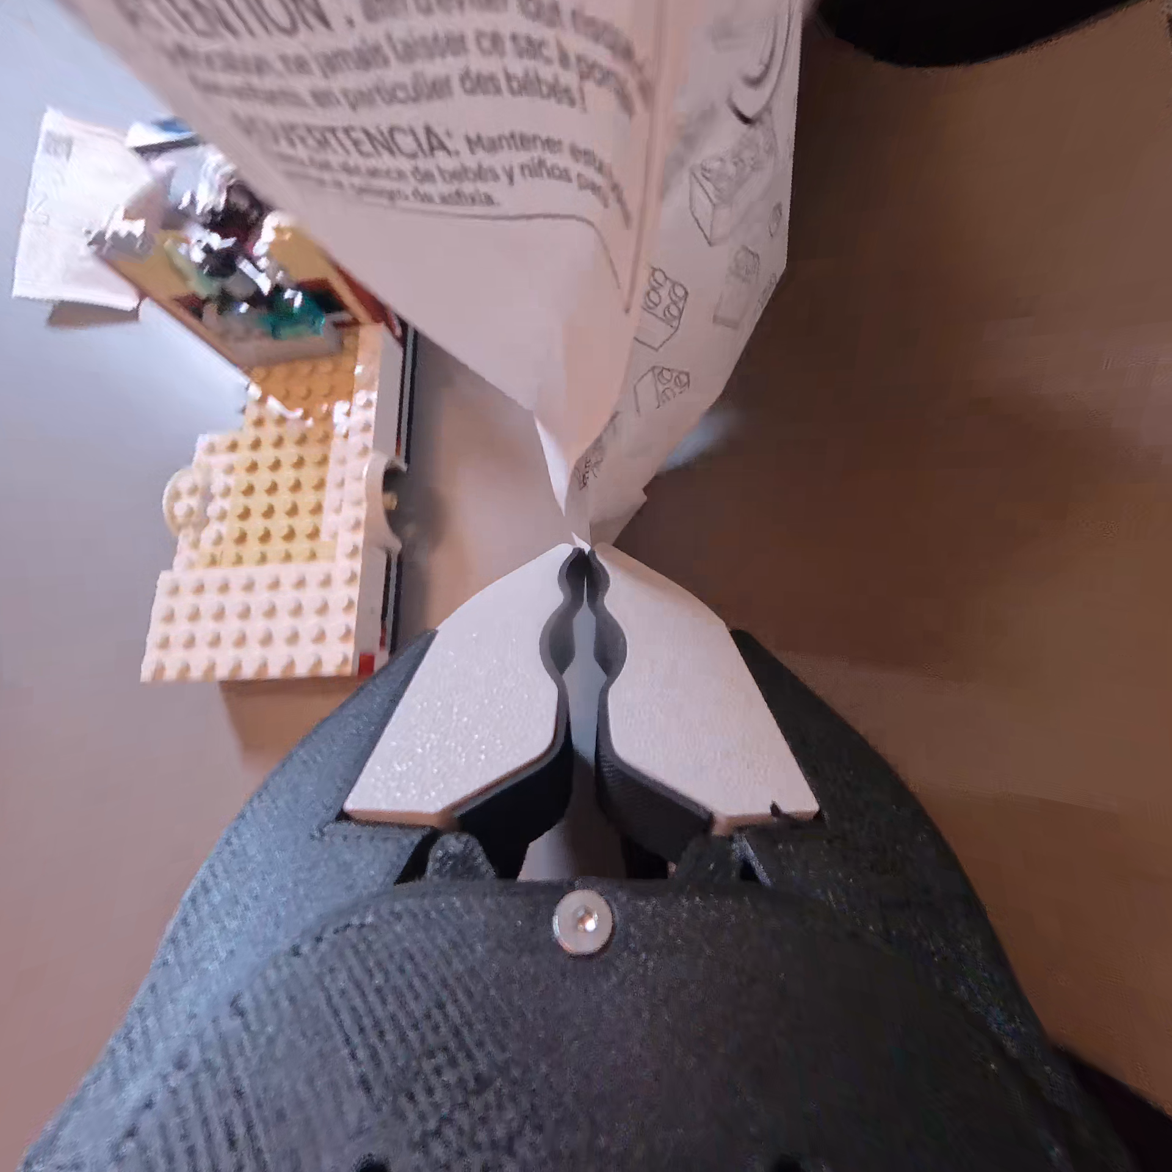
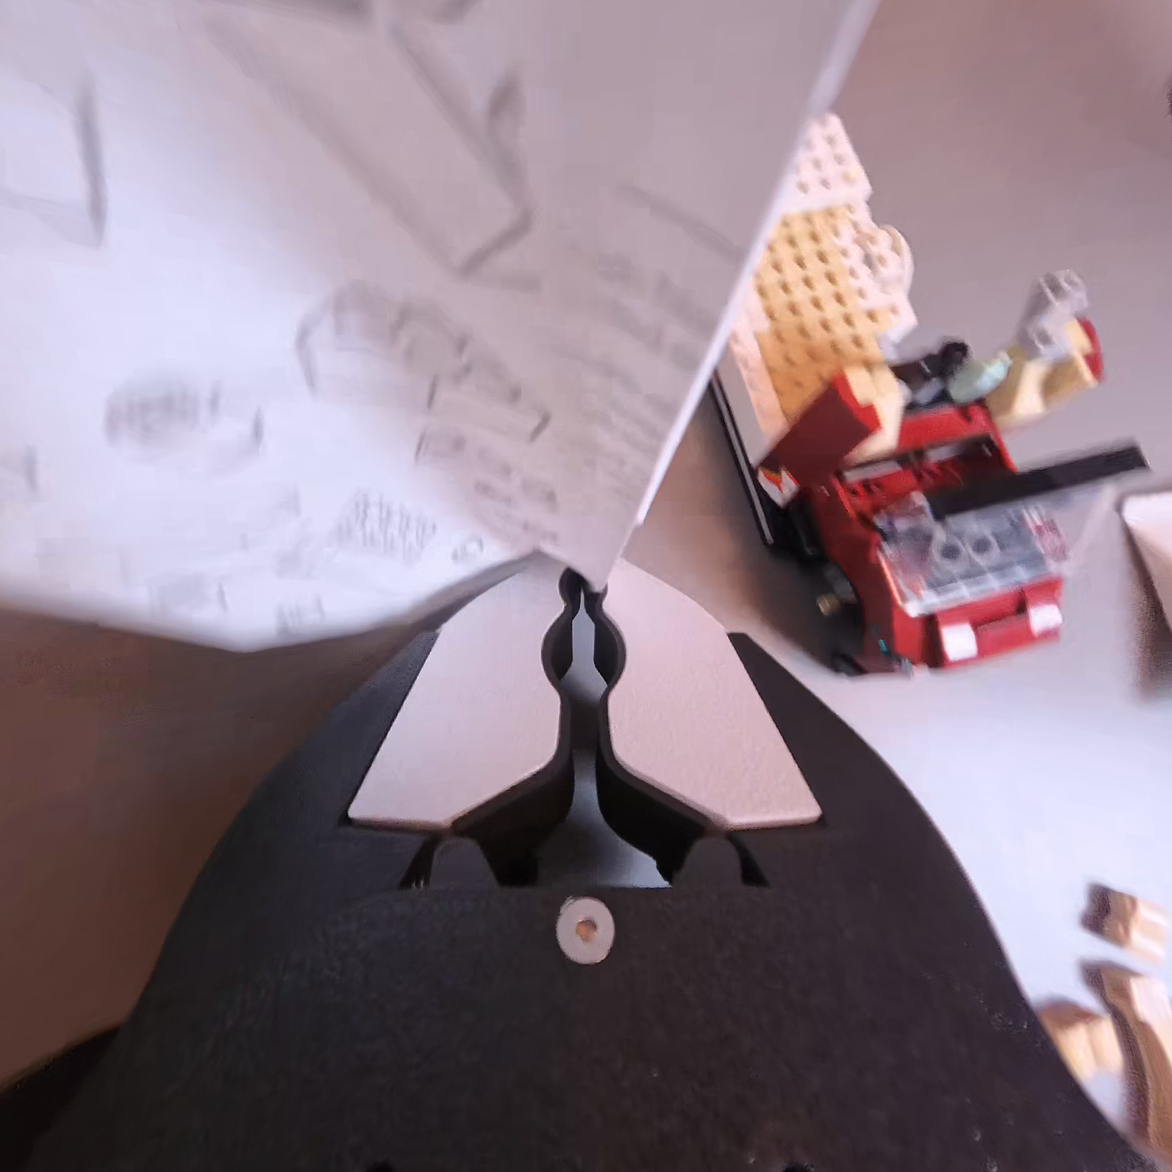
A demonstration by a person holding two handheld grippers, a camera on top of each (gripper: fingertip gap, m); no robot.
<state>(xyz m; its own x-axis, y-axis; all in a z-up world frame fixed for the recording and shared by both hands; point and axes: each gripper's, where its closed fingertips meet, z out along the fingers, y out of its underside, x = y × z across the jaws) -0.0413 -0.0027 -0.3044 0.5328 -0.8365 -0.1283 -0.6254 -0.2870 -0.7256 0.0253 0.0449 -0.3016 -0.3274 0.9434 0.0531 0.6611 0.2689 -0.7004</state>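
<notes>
Left wrist view: the left gripper (image 1: pixel 585 553) is being shown pinched closed on a corner of a white paper bag (image 1: pixel 456 253), its two pale fingertips (image 1: pixel 545 571) pressed together with the crumpled paper point caught between them. The bag is being held up off the surface, fanning out wide above the gripper, and is being seen printed with blocks of black writing and line drawings of toy bricks. To the left of the bag, a stepped plate of white and tan studded bricks (image 1: pixel 266 539) is lying on the brownish-grey surface (image 1: pixel 127 793). Beyond it a heap of small mixed bricks (image 1: pixel 234 253) is resting, with a white printed sheet (image 1: pixel 70 209) lying flat beside it.

Right wrist view: the right gripper (image 2: pixel 586 586) is likewise being shown closed on the white paper bag (image 2: pixel 317 285), an edge corner of the paper being clamped at its tips. The bag is blurred and is filling the upper left of this view. To the right, a red brick-built vehicle (image 2: pixel 938 507) is standing on the surface, touching the same tan and white studded plate (image 2: pixel 818 279). Loose tan bricks (image 2: pixel 1116 989) are lying near the lower right edge.
</notes>
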